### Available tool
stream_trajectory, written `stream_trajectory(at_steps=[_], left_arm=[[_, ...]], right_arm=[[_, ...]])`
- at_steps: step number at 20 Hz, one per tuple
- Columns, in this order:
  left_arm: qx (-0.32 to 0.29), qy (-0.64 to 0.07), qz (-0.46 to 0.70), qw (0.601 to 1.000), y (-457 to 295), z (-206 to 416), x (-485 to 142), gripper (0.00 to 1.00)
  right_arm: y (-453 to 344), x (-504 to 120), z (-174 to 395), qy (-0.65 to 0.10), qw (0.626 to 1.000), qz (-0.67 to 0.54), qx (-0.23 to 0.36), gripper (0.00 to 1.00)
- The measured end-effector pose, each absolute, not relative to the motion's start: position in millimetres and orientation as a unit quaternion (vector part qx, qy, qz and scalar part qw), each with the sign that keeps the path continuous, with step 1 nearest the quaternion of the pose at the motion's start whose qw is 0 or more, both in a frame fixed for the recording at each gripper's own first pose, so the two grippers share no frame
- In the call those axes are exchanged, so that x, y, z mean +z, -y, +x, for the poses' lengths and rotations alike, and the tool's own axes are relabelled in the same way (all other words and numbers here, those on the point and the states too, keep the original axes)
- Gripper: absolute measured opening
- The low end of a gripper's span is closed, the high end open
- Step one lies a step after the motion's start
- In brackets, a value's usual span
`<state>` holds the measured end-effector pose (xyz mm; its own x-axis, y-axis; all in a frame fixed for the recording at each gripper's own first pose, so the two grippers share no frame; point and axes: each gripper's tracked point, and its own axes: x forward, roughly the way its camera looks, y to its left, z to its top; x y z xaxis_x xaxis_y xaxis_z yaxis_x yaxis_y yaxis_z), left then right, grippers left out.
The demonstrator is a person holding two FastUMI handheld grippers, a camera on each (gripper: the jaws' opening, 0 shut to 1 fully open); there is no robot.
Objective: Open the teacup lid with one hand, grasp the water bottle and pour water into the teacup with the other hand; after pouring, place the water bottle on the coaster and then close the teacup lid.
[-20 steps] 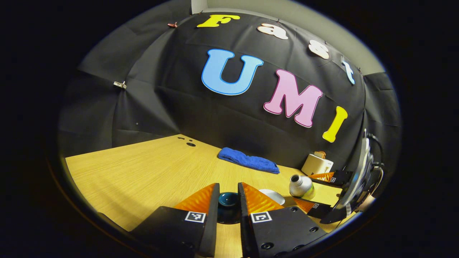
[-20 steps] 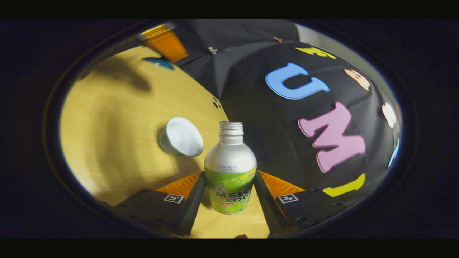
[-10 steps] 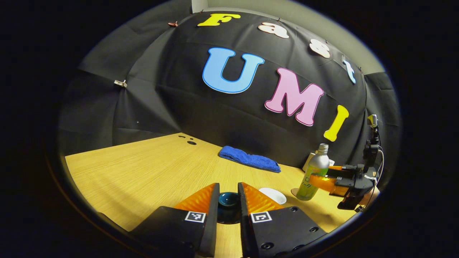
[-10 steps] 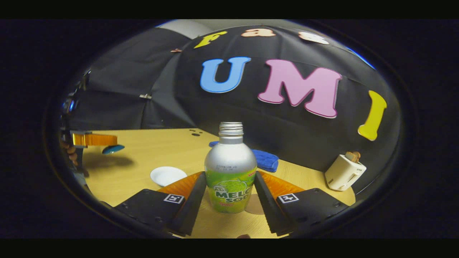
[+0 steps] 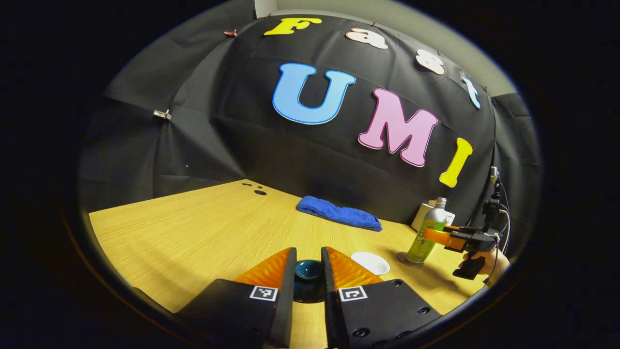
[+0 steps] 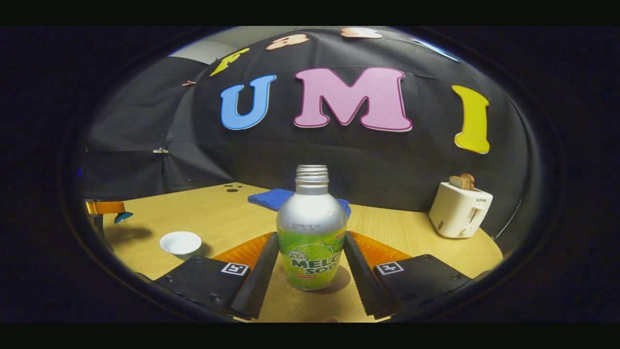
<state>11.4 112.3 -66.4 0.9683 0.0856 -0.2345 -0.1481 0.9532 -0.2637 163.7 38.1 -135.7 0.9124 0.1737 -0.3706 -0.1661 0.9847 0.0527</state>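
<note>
- At the far left of the right gripper view I see my left gripper (image 6: 109, 209) held above the wooden table (image 6: 218, 213), with the dark teal teacup lid (image 6: 122, 217) hanging from its fingers.
- In the left gripper view the same gripper (image 5: 308, 271) has its jaws narrow, and both fingers press on the knob of the teacup lid (image 5: 308, 269); the lid sits between them, clear of the table (image 5: 193, 232).
- Just right of those fingers I see the white teacup (image 5: 370, 262), open, standing on the table. In the right gripper view the teacup (image 6: 180, 243) is near and to the left, well apart from the bottle.
- Far back along the booth wall lies a folded blue towel (image 5: 339, 216); in the right gripper view the towel (image 6: 269, 198) is partly behind the bottle.
- The water bottle (image 6: 311, 232), uncapped with a silver top and green label, stands upright between my right gripper (image 6: 310, 264) fingers, which close on its sides.
- In the left gripper view the bottle (image 5: 426, 233) stands upright on the round coaster (image 5: 404, 261), right of the cup. I cannot tell whether its base fully rests there.
- The right gripper (image 5: 443, 236) grips it from the right, with a hand (image 5: 489, 264) on its handle.
- Far right stands a white toaster (image 6: 459, 209) holding toast.
</note>
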Motion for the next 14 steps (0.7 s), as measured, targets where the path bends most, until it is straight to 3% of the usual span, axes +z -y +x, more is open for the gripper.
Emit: stream_trajectory(at_steps=[14], left_arm=[[0.055,-0.119,-0.134,0.982,-102.4,14.3,-73.9,0.31]], right_arm=[[-27.1,-147.2,168.4,-0.195,0.976,0.055,0.083,0.82]])
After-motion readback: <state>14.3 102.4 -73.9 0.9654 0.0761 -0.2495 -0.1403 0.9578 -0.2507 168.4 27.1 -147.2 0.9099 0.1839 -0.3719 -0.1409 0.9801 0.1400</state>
